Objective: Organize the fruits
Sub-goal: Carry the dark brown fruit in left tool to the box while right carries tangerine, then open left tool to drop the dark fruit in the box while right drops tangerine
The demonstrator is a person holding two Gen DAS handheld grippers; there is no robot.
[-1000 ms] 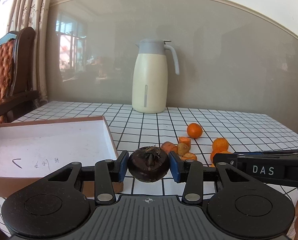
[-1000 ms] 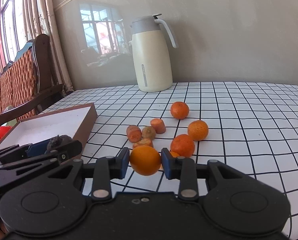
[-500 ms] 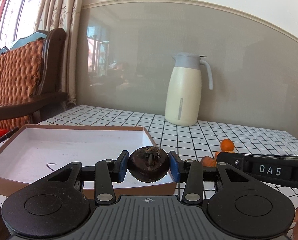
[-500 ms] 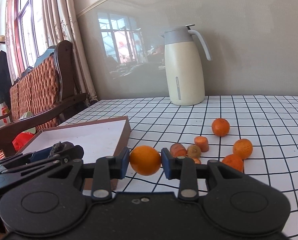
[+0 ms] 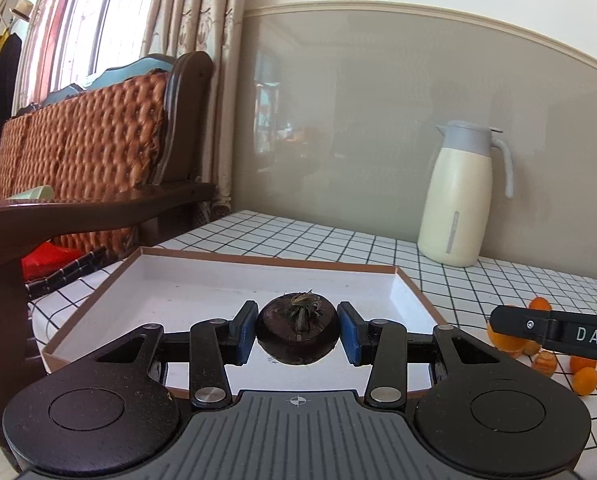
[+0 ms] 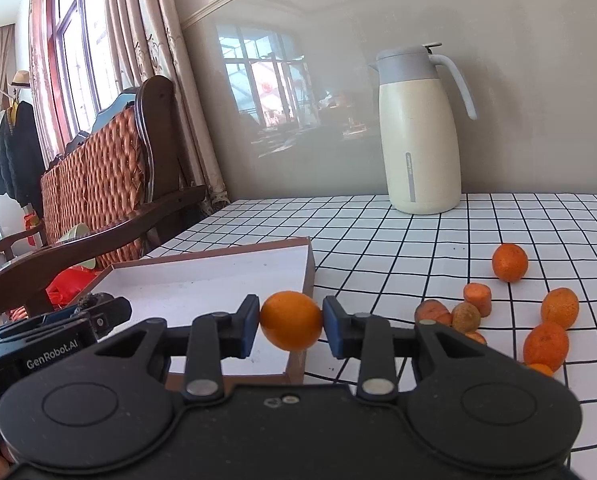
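1. holding a dark mangosteen [image 5: 296,330] clamped between the blue pads of the left gripper [image 5: 297,332], above the near part of the shallow box [image 5: 202,294].
2. gripping an orange [image 6: 291,320] in the right gripper [image 6: 290,326], over the box's right wall [image 6: 304,300], not yet inside.
3. best lowered close to the white floor before letting go, since round fruit rolls.
4. better set well apart, leaving room for the loose oranges [image 6: 509,262] left on the checked tablecloth [image 6: 398,240].

Black left gripper [image 5: 297,334], blue-padded fingers [image 5: 245,332]; right gripper [image 6: 290,325] likewise, "DAS" lettering
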